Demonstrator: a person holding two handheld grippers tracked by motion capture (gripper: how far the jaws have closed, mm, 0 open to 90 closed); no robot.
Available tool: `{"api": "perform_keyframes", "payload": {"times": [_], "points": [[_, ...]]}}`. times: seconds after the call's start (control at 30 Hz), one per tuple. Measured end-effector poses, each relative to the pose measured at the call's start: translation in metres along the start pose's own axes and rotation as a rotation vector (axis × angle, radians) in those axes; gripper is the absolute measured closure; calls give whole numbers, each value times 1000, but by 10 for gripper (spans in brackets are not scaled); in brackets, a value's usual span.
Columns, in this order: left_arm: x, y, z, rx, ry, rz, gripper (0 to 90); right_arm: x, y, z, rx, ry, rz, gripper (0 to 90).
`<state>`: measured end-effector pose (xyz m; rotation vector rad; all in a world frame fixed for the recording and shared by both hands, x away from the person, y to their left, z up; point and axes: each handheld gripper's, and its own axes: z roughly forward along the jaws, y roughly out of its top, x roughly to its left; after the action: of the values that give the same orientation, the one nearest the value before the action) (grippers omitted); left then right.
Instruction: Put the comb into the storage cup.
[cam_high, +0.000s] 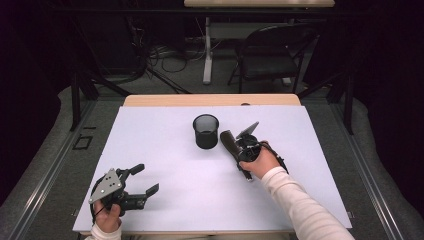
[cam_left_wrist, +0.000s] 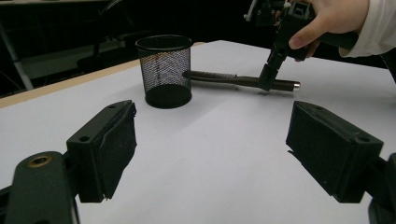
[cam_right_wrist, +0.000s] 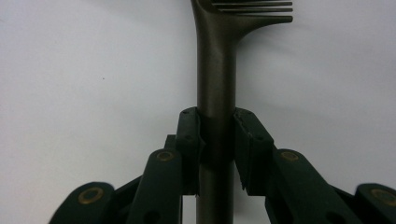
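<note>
A dark comb (cam_right_wrist: 215, 70) with a long round handle lies low over the white mat, its teeth at the far end. My right gripper (cam_right_wrist: 217, 135) is shut on the handle, one pad on each side. In the left gripper view the comb (cam_left_wrist: 233, 79) reaches toward the black mesh cup (cam_left_wrist: 164, 70), and the right gripper (cam_left_wrist: 268, 81) comes down on it from a hand above. The high view puts the cup (cam_high: 206, 131) mid-table, with the comb (cam_high: 227, 140) and right gripper (cam_high: 239, 150) just to its right. My left gripper (cam_high: 146, 179) rests open at the front left, with nothing between its pads (cam_left_wrist: 116, 144).
A white mat (cam_high: 165, 150) covers most of the wooden table (cam_high: 210, 100). Beyond the far edge stand a black folding chair (cam_high: 272, 55) and a desk leg (cam_high: 207, 50), with cables on the floor. A sleeved forearm (cam_high: 300, 205) crosses the mat's front right.
</note>
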<state>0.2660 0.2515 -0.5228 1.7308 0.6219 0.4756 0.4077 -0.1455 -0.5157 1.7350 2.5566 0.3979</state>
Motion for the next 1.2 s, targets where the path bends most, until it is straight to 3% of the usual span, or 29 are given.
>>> {"api": "perform_keyframes", "payload": {"times": [0.07, 0.1, 0.13, 0.17, 0.2, 0.23, 0.27, 0.3, 0.4, 0.6, 0.7, 0.83, 0.87, 1.2], "points": [[0, 0, 0, -1, 2, 0, 161, -1, -3, 5, -110, 48, 30, 732], [0, 0, 0, -1, 2, 0, 161, -2, 0, -4, 9, -1, 1, 732], [0, 0, 0, -1, 3, -1, 161, -6, 6, -15, 147, -58, -77, 732], [0, 0, 0, 0, 3, -1, 161, -7, 6, -16, 153, -58, -73, 732], [0, 0, 0, 0, 0, -2, 161, -7, 4, -14, 102, -41, -53, 732], [0, 0, 0, 1, 0, -1, 161, -7, 0, -8, -1, 10, 9, 732], [0, 0, 0, 2, 0, -1, 161, -8, -2, -4, -78, 42, 24, 732], [0, 0, 0, 1, 0, -1, 161, -9, -3, -5, -91, 50, 29, 732], [0, 0, 0, 1, 3, -2, 161, -11, -2, -12, -51, 35, 25, 732], [0, 0, 1, 5, 0, -3, 160, -14, -3, -16, -138, 70, 38, 732], [0, 0, 1, 6, -1, -3, 161, -16, -3, -22, -107, 58, 34, 732], [0, 0, 2, 5, -2, -4, 161, -16, -5, -25, -177, 83, 36, 732], [0, -1, 2, 4, -4, -5, 160, -16, -5, -27, -169, 81, 30, 732], [0, -1, 3, 12, -3, -8, 161, -16, -9, -41, -274, 95, 0, 732]]}}
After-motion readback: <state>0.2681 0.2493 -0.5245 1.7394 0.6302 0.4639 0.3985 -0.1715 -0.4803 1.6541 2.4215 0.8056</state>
